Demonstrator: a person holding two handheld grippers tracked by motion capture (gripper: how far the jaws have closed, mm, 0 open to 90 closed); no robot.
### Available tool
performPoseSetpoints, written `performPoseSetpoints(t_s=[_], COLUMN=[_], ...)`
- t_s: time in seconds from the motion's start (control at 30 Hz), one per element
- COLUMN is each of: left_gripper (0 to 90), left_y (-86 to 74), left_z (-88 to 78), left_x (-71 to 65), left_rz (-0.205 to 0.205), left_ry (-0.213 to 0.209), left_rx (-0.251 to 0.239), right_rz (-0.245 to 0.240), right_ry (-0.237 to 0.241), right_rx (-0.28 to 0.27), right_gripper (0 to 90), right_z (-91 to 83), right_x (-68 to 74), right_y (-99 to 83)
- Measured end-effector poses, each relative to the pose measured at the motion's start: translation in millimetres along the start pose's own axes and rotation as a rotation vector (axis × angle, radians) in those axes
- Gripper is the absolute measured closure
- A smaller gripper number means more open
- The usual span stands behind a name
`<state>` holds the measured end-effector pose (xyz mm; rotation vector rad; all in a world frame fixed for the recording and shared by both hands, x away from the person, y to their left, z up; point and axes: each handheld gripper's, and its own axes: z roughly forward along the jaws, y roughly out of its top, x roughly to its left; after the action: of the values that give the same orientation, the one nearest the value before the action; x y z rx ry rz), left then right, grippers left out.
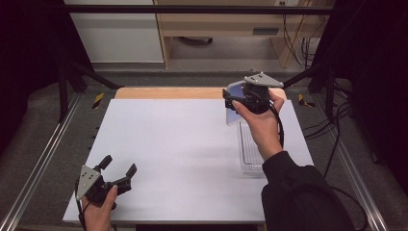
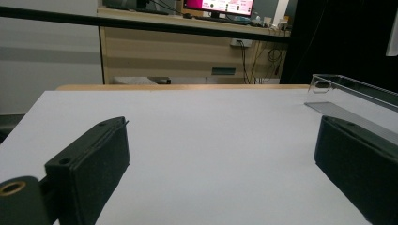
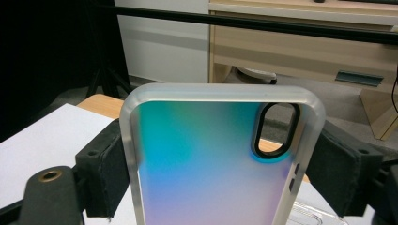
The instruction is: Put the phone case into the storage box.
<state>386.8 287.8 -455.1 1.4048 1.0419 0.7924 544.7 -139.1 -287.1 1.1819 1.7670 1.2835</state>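
A phone case (image 3: 211, 164) with a frosted rim, a blue-to-violet back and an oval camera cut-out stands upright between the two black jaws of my right gripper (image 3: 220, 173), which press on its sides. In the high view this right gripper (image 1: 239, 102) holds the phone case (image 1: 233, 114) raised above the table's far right part, over a clear plastic tray (image 1: 250, 149). My left gripper (image 1: 117, 169) rests low near the front left corner of the white table sheet (image 1: 173, 144), jaws wide apart with nothing between them. From the left gripper view the clear tray (image 2: 347, 91) lies ahead to the right.
A wooden strip (image 1: 168, 92) edges the table's far side. Black frame bars (image 1: 192, 8) and metal rails (image 1: 38, 163) border the table. Cables (image 1: 337, 125) hang at the right. A wooden desk (image 2: 187, 51) with a monitor (image 2: 218, 5) stands beyond the table.
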Motion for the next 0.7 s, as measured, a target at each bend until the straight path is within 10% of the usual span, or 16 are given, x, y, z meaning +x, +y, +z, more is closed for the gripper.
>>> performPoseSetpoints(t_s=[0.7], left_gripper=[3.2], left_y=[0.0], left_z=[0.0], left_x=[0.5], left_rz=[0.003], left_ry=[0.002], left_rx=[0.001], right_rz=[0.029], right_ry=[-0.060], right_rx=[-0.013], right_gripper=[17.6], right_z=[-8.7], right_x=[-30.7], right_y=[0.3])
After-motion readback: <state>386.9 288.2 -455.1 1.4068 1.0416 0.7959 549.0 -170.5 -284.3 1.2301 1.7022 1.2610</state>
